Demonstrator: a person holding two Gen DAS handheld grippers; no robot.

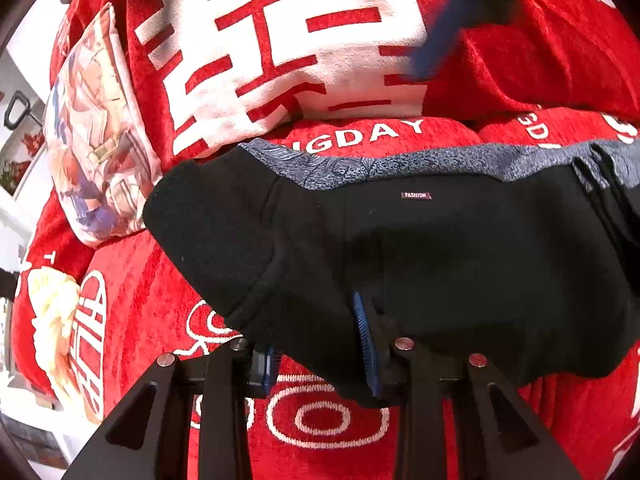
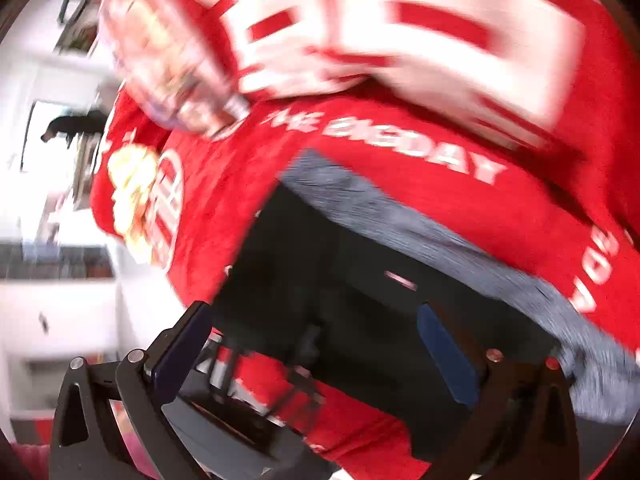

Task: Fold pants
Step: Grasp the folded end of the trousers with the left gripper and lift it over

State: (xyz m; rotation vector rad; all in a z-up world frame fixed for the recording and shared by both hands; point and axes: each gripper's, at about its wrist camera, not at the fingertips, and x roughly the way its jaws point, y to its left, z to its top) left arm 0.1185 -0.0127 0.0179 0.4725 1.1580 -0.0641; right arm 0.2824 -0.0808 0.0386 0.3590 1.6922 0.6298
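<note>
Black pants [image 1: 400, 252] with a grey patterned lining and a small "FASHION" label lie folded on a red sofa cover [image 1: 140, 312]. My left gripper [image 1: 316, 348] stands at the pants' near edge, its blue-padded jaws apart with a fold of black cloth between them. In the blurred right wrist view the pants [image 2: 360, 280] lie ahead, and my right gripper [image 2: 316, 344] is open wide above their near edge. The right gripper's blue finger [image 1: 440, 36] also shows blurred at the top of the left wrist view.
A red and white cushion [image 1: 288, 48] leans on the sofa back behind the pants. A printed picture pillow [image 1: 96, 132] lies to the left. White furniture [image 2: 60, 300] stands beyond the sofa's left end.
</note>
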